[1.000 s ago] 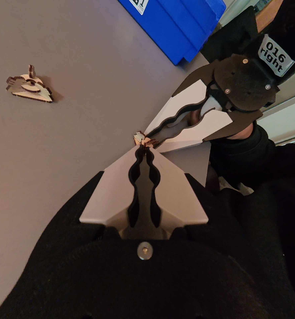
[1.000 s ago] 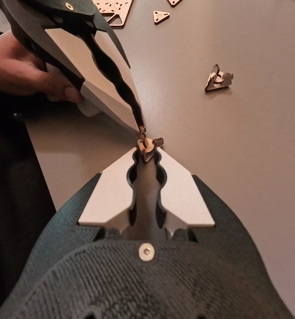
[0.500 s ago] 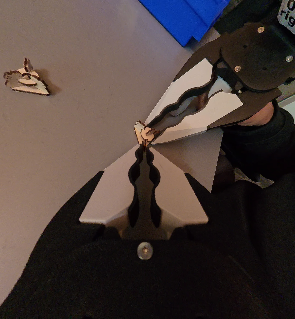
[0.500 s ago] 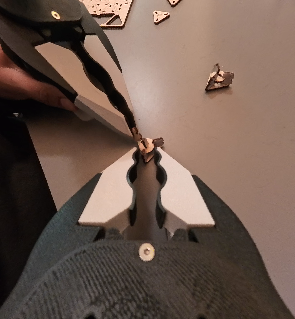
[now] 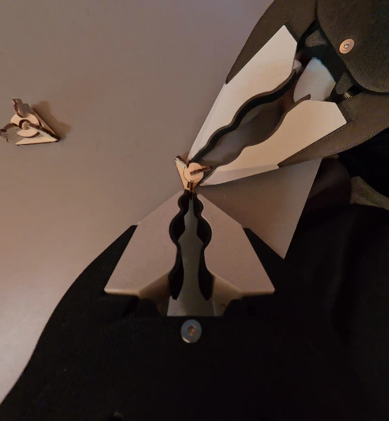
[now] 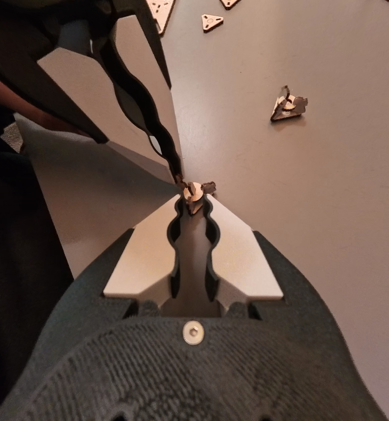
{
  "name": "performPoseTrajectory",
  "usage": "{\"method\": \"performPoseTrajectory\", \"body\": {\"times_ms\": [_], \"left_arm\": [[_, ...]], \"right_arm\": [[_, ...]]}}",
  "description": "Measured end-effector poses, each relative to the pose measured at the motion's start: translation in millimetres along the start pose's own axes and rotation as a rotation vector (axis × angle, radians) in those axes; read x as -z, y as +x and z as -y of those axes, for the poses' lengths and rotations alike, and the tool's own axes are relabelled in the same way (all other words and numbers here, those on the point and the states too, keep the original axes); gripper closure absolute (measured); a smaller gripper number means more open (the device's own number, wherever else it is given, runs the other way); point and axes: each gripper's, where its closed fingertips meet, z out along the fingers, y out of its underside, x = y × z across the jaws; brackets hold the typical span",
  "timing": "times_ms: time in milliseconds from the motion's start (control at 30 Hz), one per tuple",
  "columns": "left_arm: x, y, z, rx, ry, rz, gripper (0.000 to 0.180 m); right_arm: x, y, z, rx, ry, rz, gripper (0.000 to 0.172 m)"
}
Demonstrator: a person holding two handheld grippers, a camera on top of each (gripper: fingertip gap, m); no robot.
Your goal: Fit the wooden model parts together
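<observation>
My right gripper [image 6: 193, 201] is shut on a small triangular wooden assembly [image 6: 194, 193] with a round disc and upright tabs, held just above the grey table [image 6: 302, 205]. My left gripper [image 5: 190, 194] is shut on a thin wooden tab [image 5: 190, 188]. The tab's far end meets the lower corner of that assembly [image 5: 192, 173]. In the right wrist view the left gripper [image 6: 177, 178] comes in from the upper left with the tab [image 6: 180, 181] at its tips. In the left wrist view the right gripper [image 5: 202, 169] comes in from the upper right.
A second triangular wooden assembly [image 5: 27, 129] lies on the table to the left; it also shows in the right wrist view [image 6: 288, 107]. Flat wooden triangles [image 6: 212, 21] and a cut wooden sheet [image 6: 160, 13] lie at the far edge. A hand [image 6: 18, 109] holds the left gripper. My left and right fingertips are right by each other.
Both grippers stayed shut on their pieces. The right gripper has come closer in the left wrist view and the blue bin has left it. The tab now sits against the assembly's corner.
</observation>
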Motion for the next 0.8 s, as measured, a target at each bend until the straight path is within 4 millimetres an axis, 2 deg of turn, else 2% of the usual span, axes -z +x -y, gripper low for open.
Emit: {"method": "performPoseTrajectory", "body": {"times_ms": [267,800], "left_arm": [[0.3,-1.2,-0.1,-0.022,-0.116,0.017,0.180],[0.9,-1.6,-1.7,-0.009,-0.199,0.040,0.180]], "right_arm": [[-0.6,0.2,0.1,0.013,-0.001,-0.015,0.157],[-1.1,-0.9,0.7,0.005,0.001,-0.013,0.157]]}}
